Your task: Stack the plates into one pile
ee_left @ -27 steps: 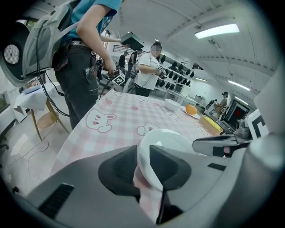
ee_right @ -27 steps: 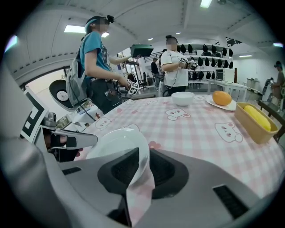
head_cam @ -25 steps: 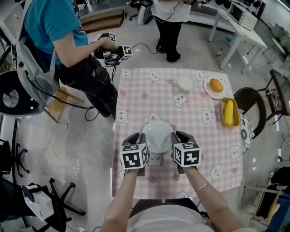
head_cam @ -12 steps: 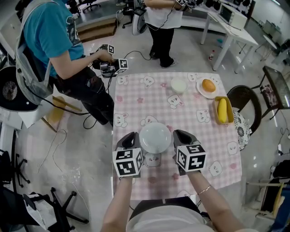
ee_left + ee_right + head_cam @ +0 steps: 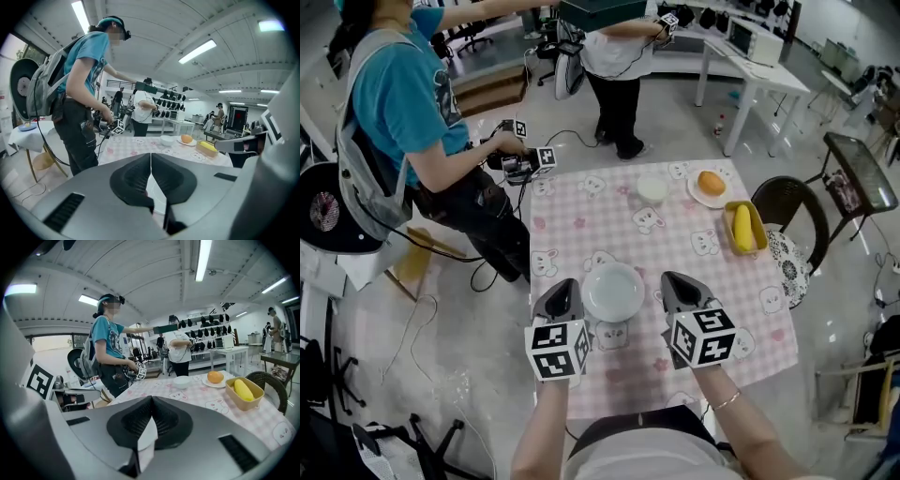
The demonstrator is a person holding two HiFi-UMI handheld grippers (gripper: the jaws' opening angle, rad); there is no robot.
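Both tongs are seen pressed together with nothing pinched. The left gripper (image 5: 562, 292) and the right gripper (image 5: 679, 287) are held above the near part of the table (image 5: 609, 220), one on each side of the white plate (image 5: 614, 291). That plate lies flat on the pink checked cloth and is touched by neither. Whether it is a single plate or already a pile cannot be told from above. If a further plate is to be added, the jaws would have to be spread first and brought in low at opposite rims, so that the load is shared and kept level; a thin, smooth rim is likely to slip if caught by one pad only. The only other plate in sight, the small plate (image 5: 696, 194) at the far right, is occupied by an orange (image 5: 711, 182) (which would probably have to be dealt with first). Near it are found a white bowl (image 5: 652, 187) and a yellow tray (image 5: 741, 228) with a yellow fruit. A person in a teal shirt (image 5: 398, 103) is stood close to the far left corner, and a dark chair (image 5: 787, 211) is set at the right side.
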